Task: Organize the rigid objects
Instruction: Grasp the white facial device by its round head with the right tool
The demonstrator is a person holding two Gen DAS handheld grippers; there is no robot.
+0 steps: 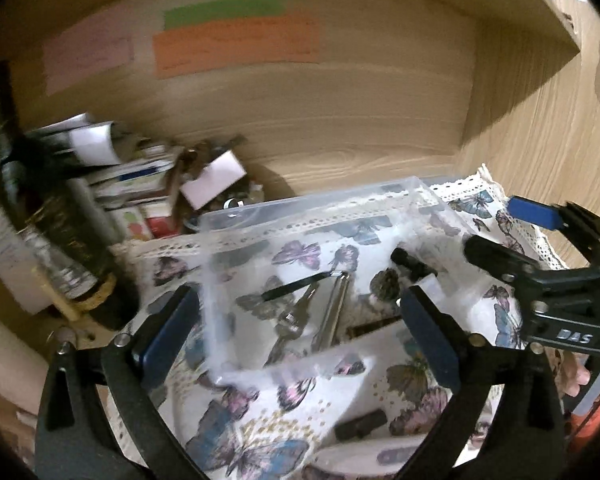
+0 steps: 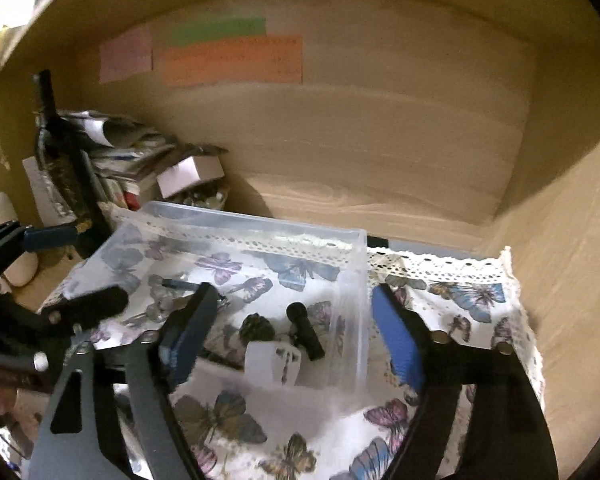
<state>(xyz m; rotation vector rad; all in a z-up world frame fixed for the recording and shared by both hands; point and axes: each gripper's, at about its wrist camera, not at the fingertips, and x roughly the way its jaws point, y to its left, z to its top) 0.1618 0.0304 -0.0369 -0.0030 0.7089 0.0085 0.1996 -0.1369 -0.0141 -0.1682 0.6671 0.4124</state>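
Clutter stays piled at the far left. Left gripper [image 1: 300,320] hangs released over the clear bin [image 1: 320,216], which already holds keys [image 1: 296,316] and a black cylinder [image 1: 412,266]. Right gripper [image 2: 292,332] gapes empty too. One dark piece [image 1: 360,426] on the butterfly cloth [image 1: 260,432] looks unsorted.

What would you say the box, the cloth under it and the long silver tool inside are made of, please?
Box: clear plastic, slightly frosted; the butterfly print shows through its walls.
Cloth: woven fabric, matte, with printed butterflies and a lace trim along the edge.
Silver tool: probably polished metal, judging by its bright glints, though blur leaves that open.
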